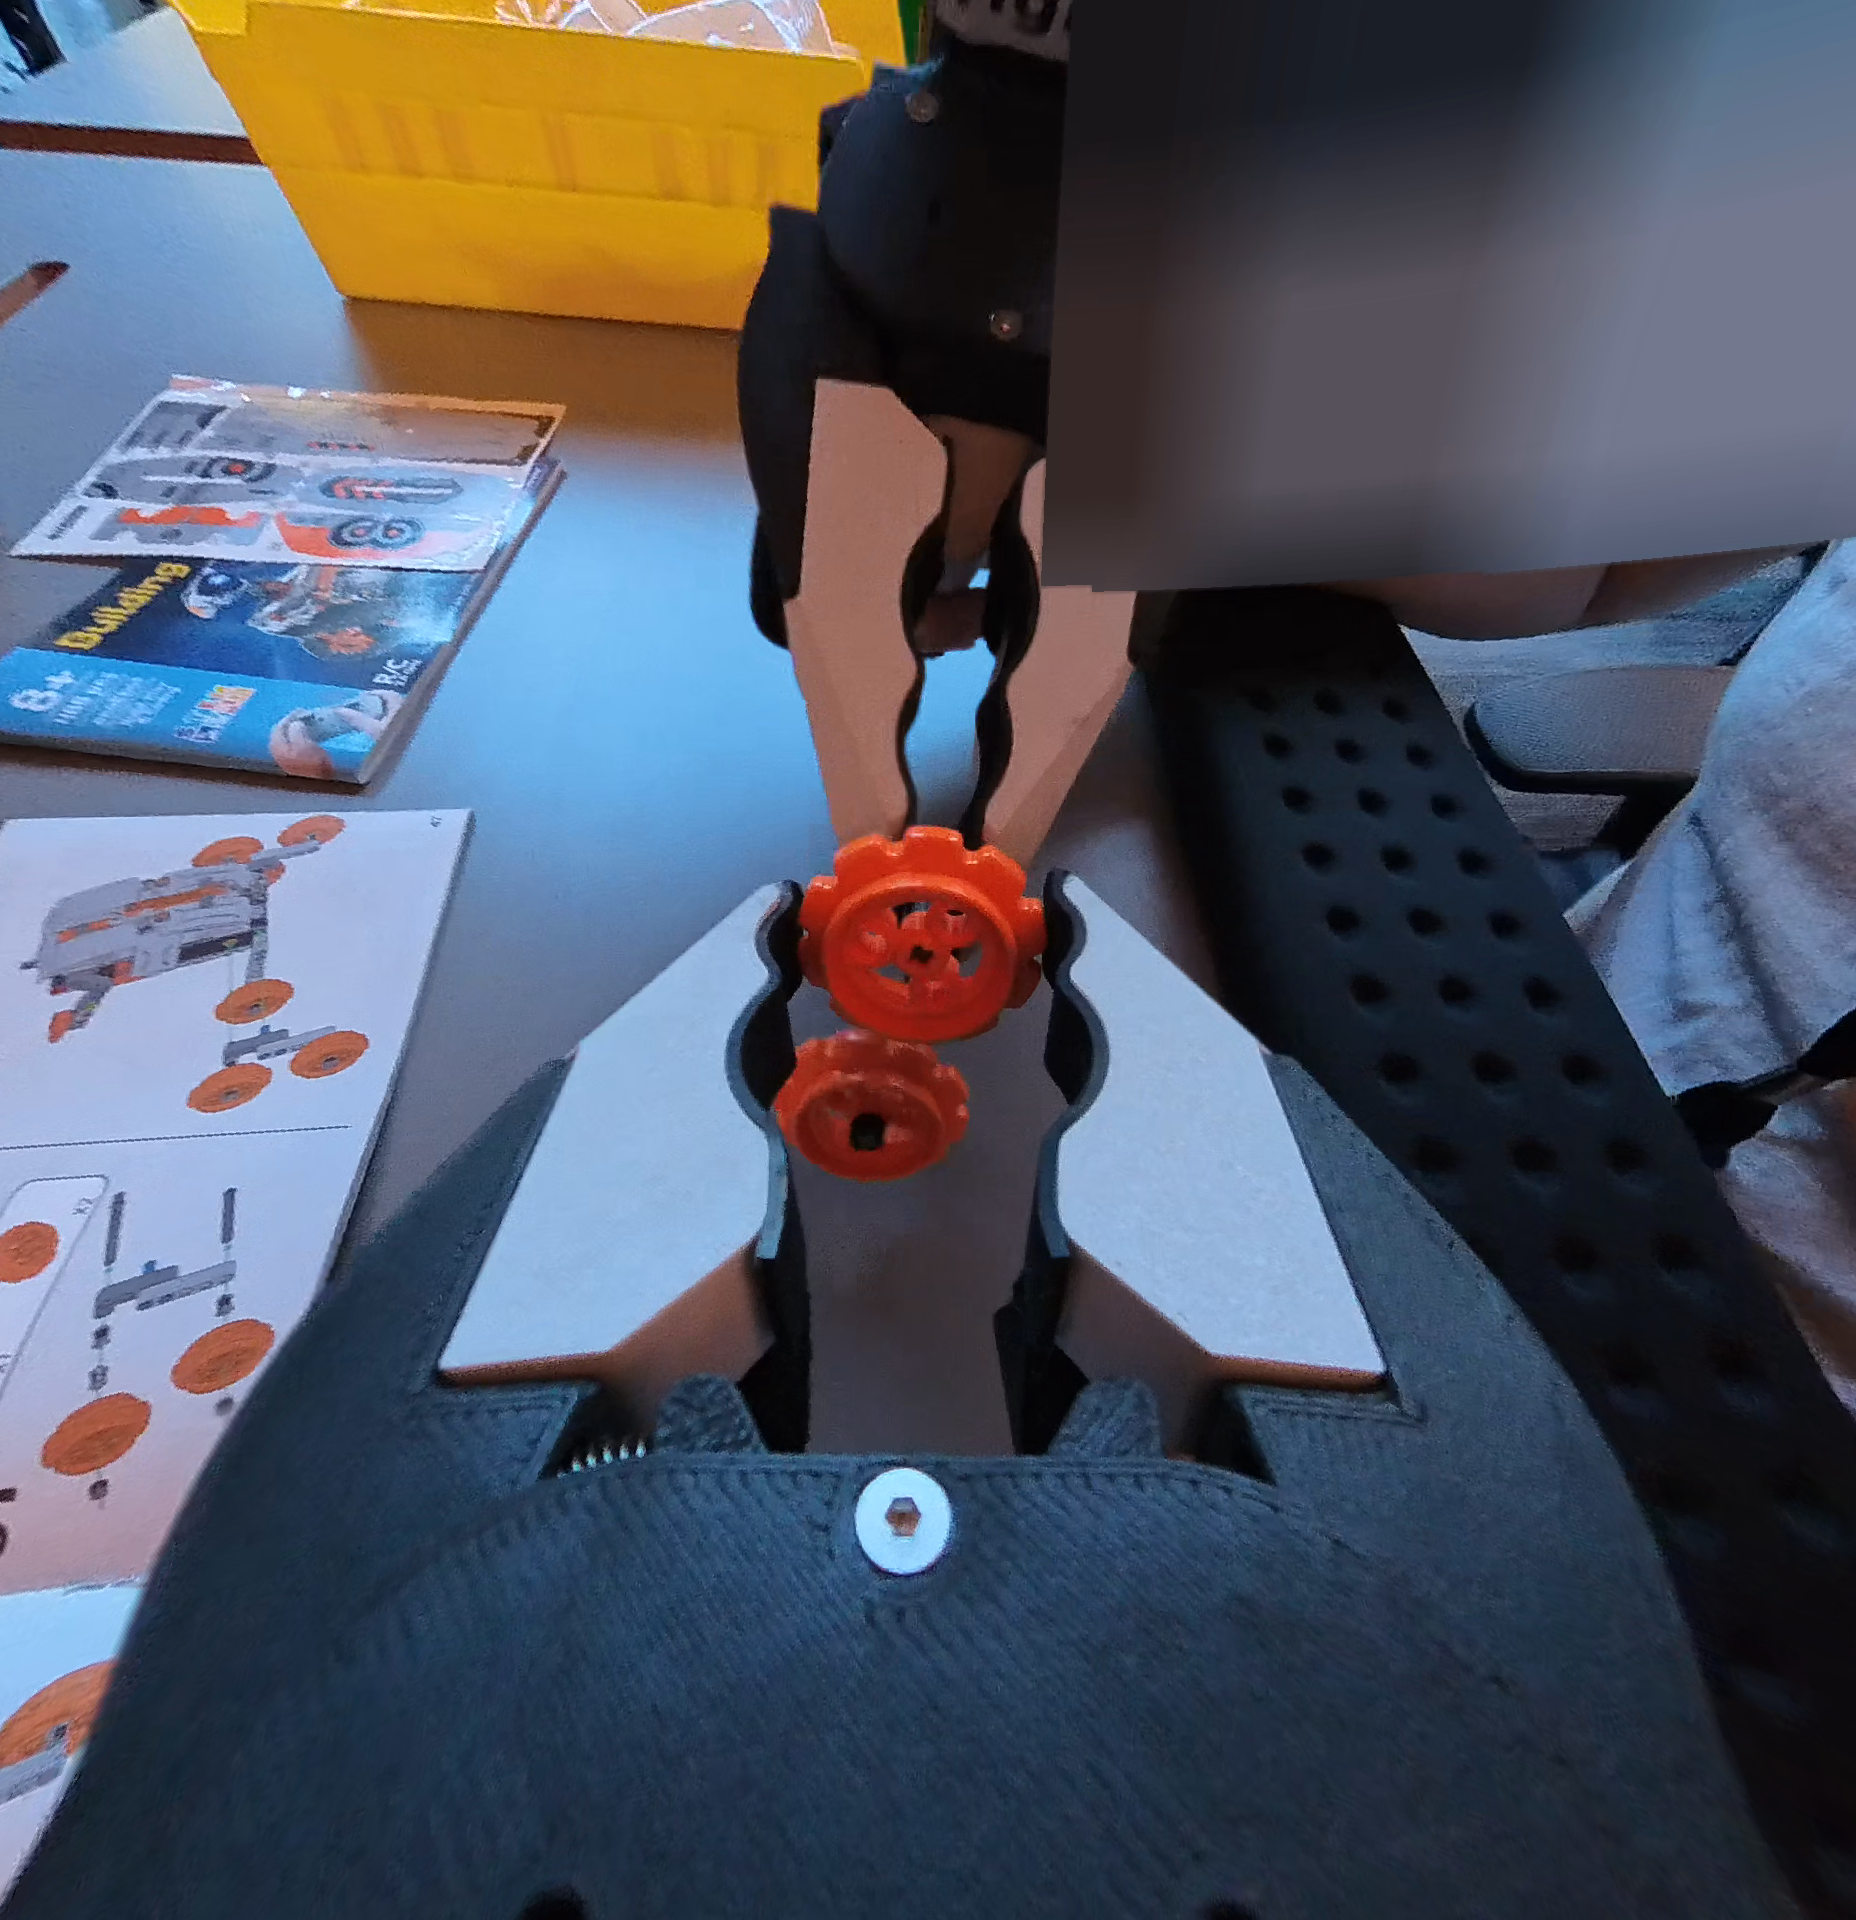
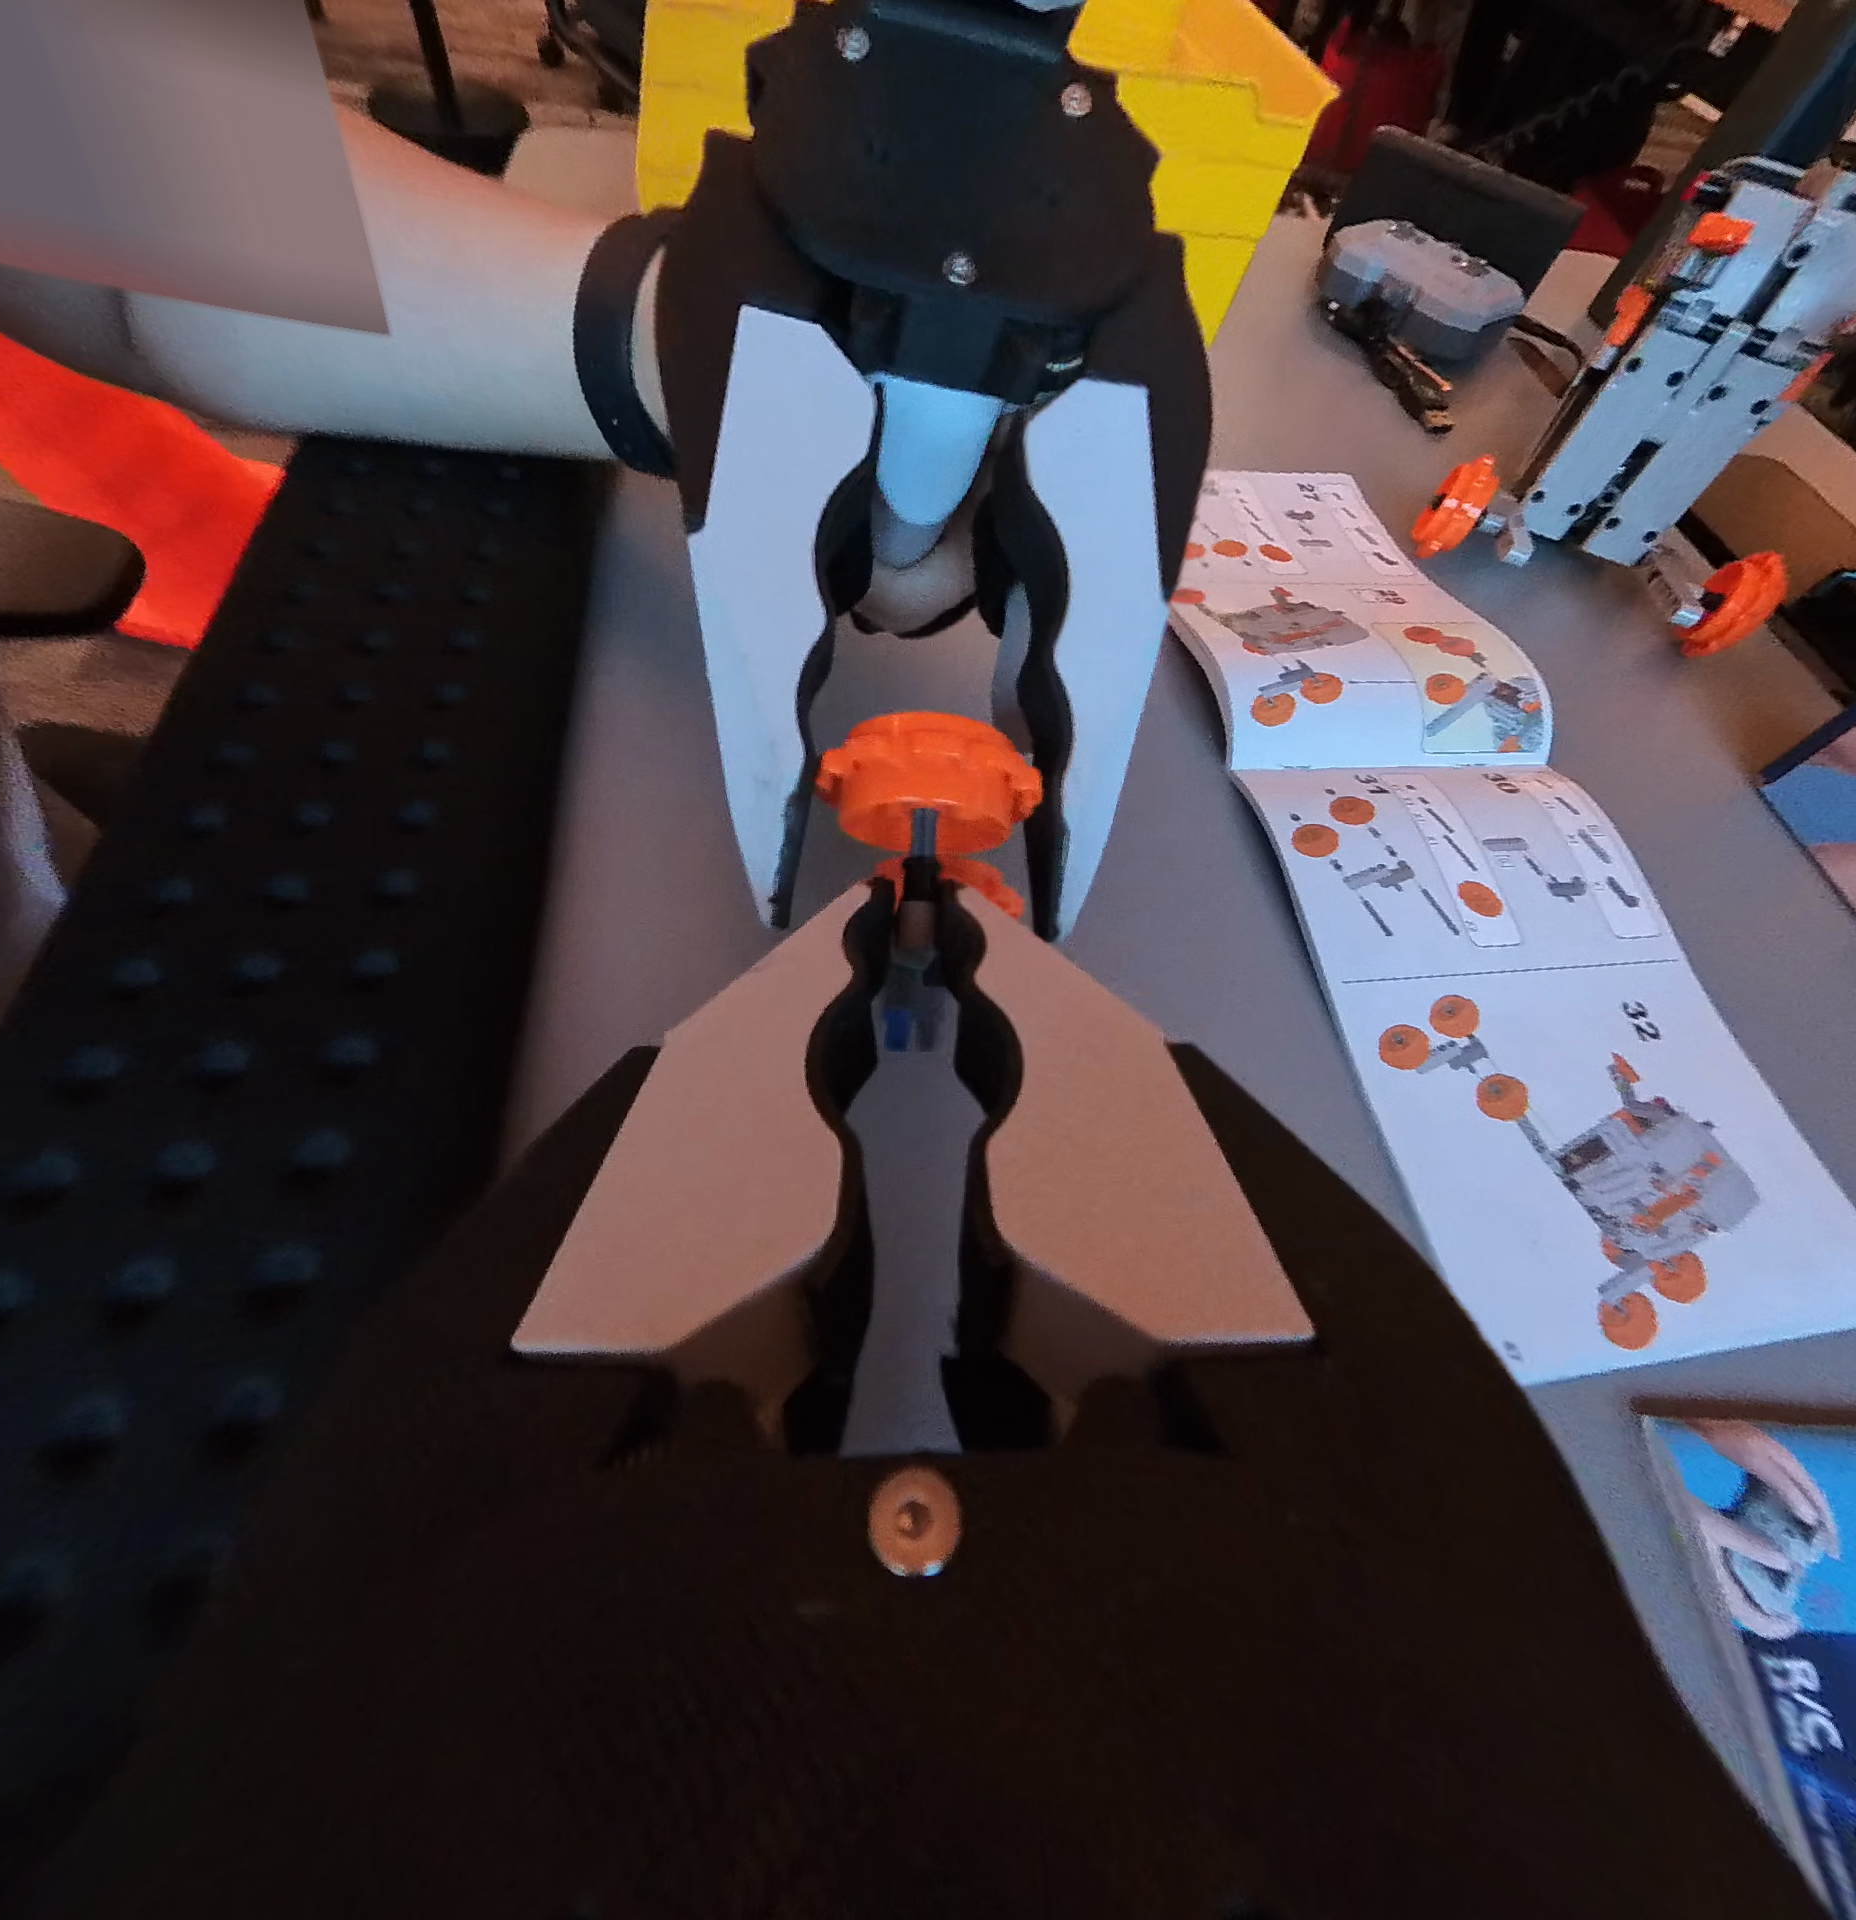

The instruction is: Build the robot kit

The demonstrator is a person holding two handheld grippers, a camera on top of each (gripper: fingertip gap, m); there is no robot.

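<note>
The two grippers meet tip to tip over the grey table (image 1: pixel 612 665); the left gripper (image 1: pixel 921 935) has its fingers partly spread and closed around the rim of an orange toothed wheel (image 1: pixel 922 935), the wheel's open face turned back toward that gripper's camera; the right gripper (image 2: pixel 911 914) has its fingers pressed nearly together, pinching a small grey axle-and-beam piece (image 2: pixel 911 987) whose long axis runs straight forward along the fingers into the wheel's hub (image 2: pixel 926 821); a second, smaller-looking orange wheel (image 1: pixel 870 1107) sits just below the first, whether on the same piece or loose I cannot tell; an open instruction booklet (image 2: pixel 1506 935) lies flat just beside the grippers, a blue-covered booklet (image 1: pixel 228 665) and a sticker sheet (image 1: pixel 300 478) further off; a yellow bin (image 1: pixel 550 177) stands behind; a partly built grey-and-orange model (image 2: pixel 1713 384) and a grey battery box (image 2: pixel 1417 291) stand well apart; a black perforated panel (image 1: pixel 1423 935) runs along the table edge.
</note>
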